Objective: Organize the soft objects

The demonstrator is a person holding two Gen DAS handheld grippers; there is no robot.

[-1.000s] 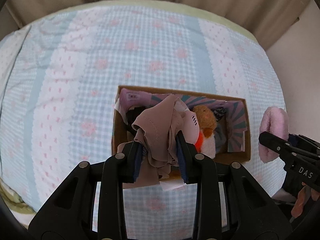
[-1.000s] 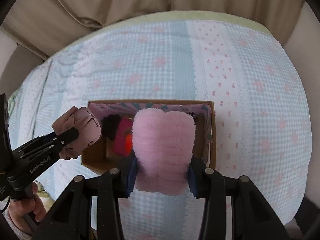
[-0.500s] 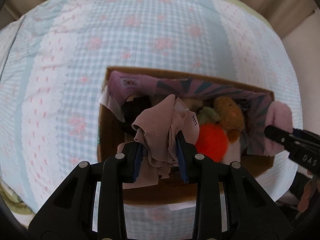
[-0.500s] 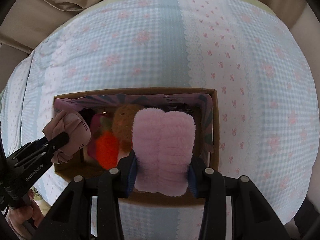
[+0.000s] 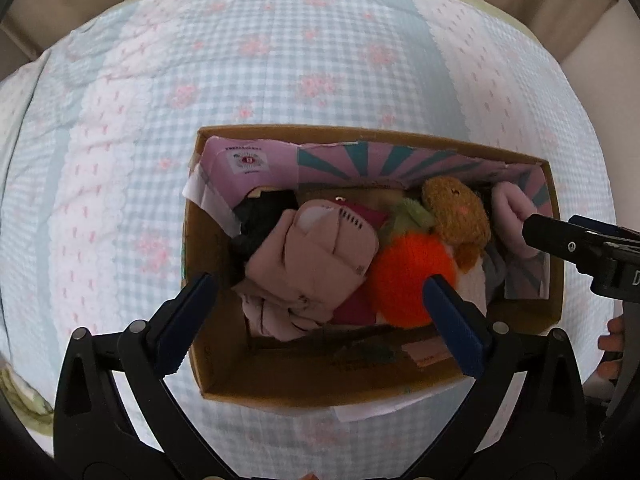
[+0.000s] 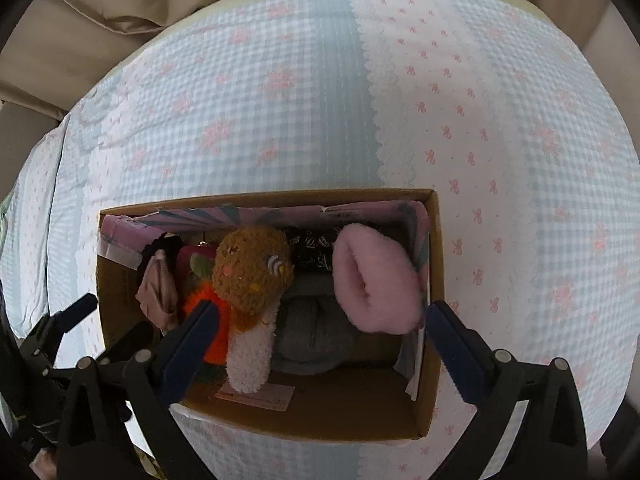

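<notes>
Both grippers spread wide and empty over the cardboard box [image 5: 208, 264]: left gripper [image 5: 320, 304] above beige garment [image 5: 312, 264], right gripper [image 6: 320, 336] near pink fluffy roll [image 6: 376, 280].

Soft items crowd the cardboard box [image 6: 434, 320] wall to wall, leaving a bare strip of floor along its near wall; the bed [image 6: 280, 100] beyond the far wall lies open.

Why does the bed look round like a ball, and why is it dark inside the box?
Both wrist views use a fisheye lens, which bends the checked bedsheet into a dome with black corners. In the right wrist view, the cardboard box walls shade the gray cloth at the bottom.
</notes>
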